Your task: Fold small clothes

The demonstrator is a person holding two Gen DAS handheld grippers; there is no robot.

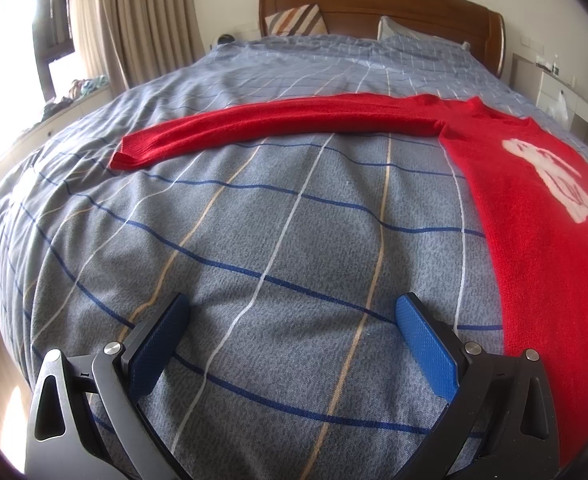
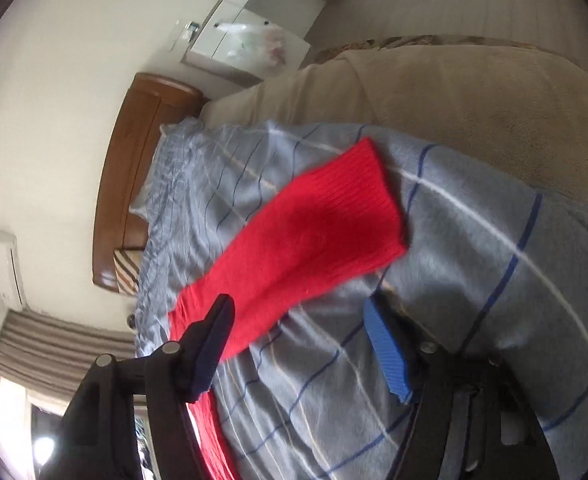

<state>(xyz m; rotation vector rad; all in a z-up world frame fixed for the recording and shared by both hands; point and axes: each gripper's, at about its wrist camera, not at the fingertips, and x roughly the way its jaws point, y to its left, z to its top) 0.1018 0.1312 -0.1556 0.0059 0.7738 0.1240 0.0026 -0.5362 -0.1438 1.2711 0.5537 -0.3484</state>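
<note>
A red knit sweater (image 1: 534,208) with a white design lies flat on the bed, its body at the right. Its long sleeve (image 1: 254,128) stretches left across the bed. My left gripper (image 1: 292,316) is open and empty, low over the bedspread, nearer than the sleeve and left of the sweater's body. In the right wrist view, rolled sideways, the other red sleeve (image 2: 306,248) lies on the bedspread with its ribbed cuff toward the bed's edge. My right gripper (image 2: 298,320) is open and empty, just short of that sleeve.
The bed has a grey-blue checked bedspread (image 1: 278,240), a wooden headboard (image 1: 374,4) and pillows (image 1: 294,20). Curtains (image 1: 142,20) and a window are at the left. A beige cover (image 2: 474,92) lies beyond the bed's edge in the right wrist view.
</note>
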